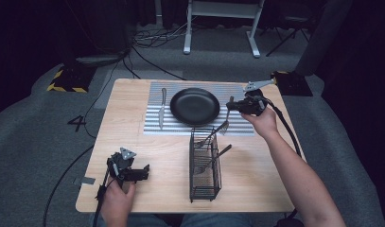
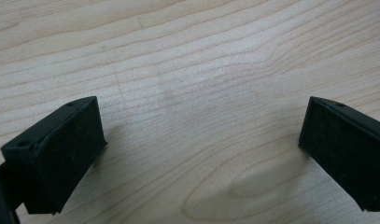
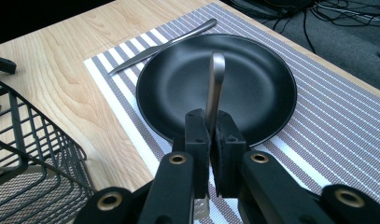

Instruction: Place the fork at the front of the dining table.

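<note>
My left gripper [image 1: 144, 173] rests spread and empty on the worktop [image 1: 133, 132], clear of the rack [image 1: 205, 163]. The knife [image 1: 161, 108] lies left of the plate [image 1: 195, 106]. My right gripper [image 3: 212, 135] pinches a fork [image 3: 215, 84] by its handle, right of the plate. I'd lower it flat onto the mat [image 1: 237, 92], parallel to the knife, before letting go.
</note>
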`<state>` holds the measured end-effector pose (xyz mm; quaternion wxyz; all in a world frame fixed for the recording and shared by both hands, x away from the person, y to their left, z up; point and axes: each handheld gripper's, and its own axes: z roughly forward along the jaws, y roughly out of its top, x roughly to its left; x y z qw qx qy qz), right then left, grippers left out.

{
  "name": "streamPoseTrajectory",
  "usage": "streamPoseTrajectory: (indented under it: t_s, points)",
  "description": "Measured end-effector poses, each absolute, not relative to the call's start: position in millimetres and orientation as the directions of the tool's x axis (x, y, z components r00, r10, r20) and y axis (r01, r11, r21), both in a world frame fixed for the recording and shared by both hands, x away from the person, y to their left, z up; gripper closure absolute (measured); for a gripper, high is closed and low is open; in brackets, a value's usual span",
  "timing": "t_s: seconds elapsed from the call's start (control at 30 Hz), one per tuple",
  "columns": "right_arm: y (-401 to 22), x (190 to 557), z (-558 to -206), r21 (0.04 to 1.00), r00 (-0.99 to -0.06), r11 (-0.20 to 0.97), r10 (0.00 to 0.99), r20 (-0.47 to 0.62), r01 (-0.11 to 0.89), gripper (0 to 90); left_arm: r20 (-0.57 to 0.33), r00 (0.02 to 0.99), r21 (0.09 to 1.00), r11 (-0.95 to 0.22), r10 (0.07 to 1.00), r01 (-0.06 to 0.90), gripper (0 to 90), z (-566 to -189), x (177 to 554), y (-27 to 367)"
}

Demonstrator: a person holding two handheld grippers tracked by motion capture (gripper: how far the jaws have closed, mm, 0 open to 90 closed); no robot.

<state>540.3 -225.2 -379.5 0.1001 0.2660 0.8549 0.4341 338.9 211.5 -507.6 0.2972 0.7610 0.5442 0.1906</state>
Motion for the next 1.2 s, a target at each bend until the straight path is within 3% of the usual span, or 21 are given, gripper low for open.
streamPoseTrajectory:
  t_s: [0.63, 0.97, 1.2]
  points:
    - [-238.1, 557.2, -385.8, 0.783, -0.803, 0.467, 0.592, 0.067, 0.410, 79.8, -0.034, 0.335, 0.660, -0.231, 0.942, 0.715, 0.2, -507.6, 338.9, 211.5]
    - [-254.9, 570.6, -399.7, 0.745, -0.726, 0.432, 0.680, 0.102, 0.509, 66.4, -0.034, 0.335, 0.660, -0.231, 0.942, 0.715, 0.2, -507.6, 338.9, 211.5]
    - [-266.7, 577.1, -409.6, 0.719, -0.684, 0.404, 0.718, 0.133, 0.565, 65.1, -0.034, 0.335, 0.660, -0.231, 0.942, 0.715, 0.2, -507.6, 338.9, 211.5]
